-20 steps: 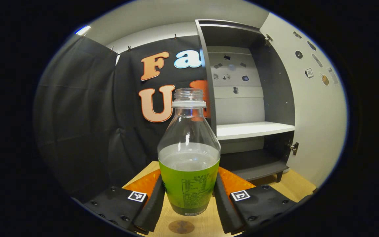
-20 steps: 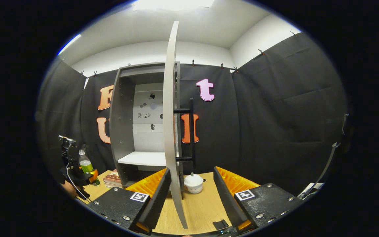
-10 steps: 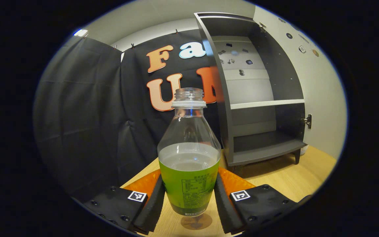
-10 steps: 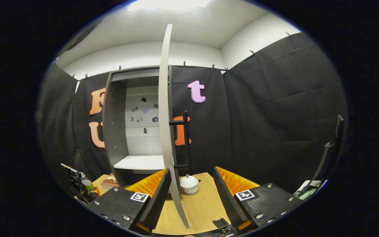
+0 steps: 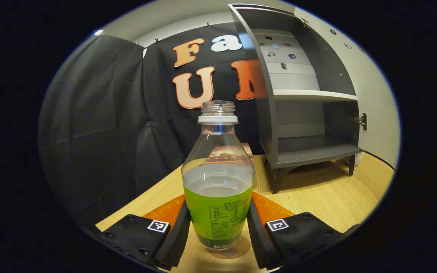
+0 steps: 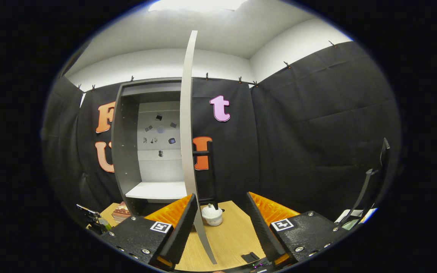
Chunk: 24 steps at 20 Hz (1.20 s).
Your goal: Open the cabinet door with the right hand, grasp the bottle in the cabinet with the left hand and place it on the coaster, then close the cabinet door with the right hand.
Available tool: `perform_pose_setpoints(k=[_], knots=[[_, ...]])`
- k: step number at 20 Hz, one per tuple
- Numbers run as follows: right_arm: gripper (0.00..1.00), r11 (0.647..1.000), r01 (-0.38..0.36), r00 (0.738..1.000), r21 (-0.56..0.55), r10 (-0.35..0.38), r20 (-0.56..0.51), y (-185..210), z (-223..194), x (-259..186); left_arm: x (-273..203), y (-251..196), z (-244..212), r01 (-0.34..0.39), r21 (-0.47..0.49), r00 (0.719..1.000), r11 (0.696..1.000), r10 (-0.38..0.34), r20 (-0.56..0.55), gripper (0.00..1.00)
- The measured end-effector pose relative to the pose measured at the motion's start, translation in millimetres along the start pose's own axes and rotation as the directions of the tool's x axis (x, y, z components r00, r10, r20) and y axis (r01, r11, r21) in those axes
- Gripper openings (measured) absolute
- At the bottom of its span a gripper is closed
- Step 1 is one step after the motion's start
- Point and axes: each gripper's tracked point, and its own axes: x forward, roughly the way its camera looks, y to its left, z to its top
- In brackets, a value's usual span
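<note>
Left gripper view: wooden table [image 5: 317,197] spreads across the lower half. Grey cabinet [image 5: 302,102] stands at 2 o'clock, open, w/ a white shelf [image 5: 313,94] across its middle and small stickers on its back panel; both compartments look bare. Its pale door [image 5: 378,102] is swung out to 3 o'clock, a metal hinge showing on its inner edge. Bottle [image 5: 218,178] sits dead centre, upright, uncapped, clear on top w/ a green label around the lower part (liquid level just above the label). Left gripper [image 5: 218,231] is clenched on the bottle: both fingers press the label's sides, at 7 and 5 o'clock. Round brown coaster [image 5: 241,248] lies right under the bottle's base; can't tell if the base touches it. A book [image 5: 247,149] lies flat on the table behind the bottle, by the cabinet's foot.

Right gripper view: the door [image 6: 188,151] is seen edge-on at 12 o'clock, its black handle [image 6: 208,170] on the far side. Right gripper [image 6: 220,227] is released, fingers well apart, the door's lower edge between them but nearer the left finger; contact unclear. A small white lidded pot [image 6: 212,215] sits on the table beyond. The left gripper shows small at 8 o'clock.
</note>
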Motion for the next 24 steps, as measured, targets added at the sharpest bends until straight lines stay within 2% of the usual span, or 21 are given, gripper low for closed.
perform_pose_setpoints(k=[10,16,22,23,24], knots=[[0.8,0.999,0.03,1.0,-0.016,-0.03,0.004,2,17,-4,9,2,-45,-0.012,-0.095,0.998,0.995,0.006,-0.066,0.78],[0.8,1.0,0.024,1.0,-0.012,-0.024,0.004,7,18,-6,12,0,-59,0.016,-0.126,0.996,0.992,-0.027,-0.087,0.81],[0.8,1.0,0.017,1.0,-0.001,-0.017,-0.001,4,15,-3,10,-1,-60,0.048,-0.077,0.993,0.996,-0.055,-0.103,0.84],[0.81,1.0,0.018,1.0,-0.005,-0.018,0.007,3,17,-3,8,3,-59,0.04,-0.064,0.994,0.997,-0.047,-0.1,0.86],[0.8,1.0,0.018,1.0,-0.008,-0.018,0.011,0,16,-4,5,4,-57,0.037,-0.052,0.994,0.998,-0.042,-0.101,0.94]])
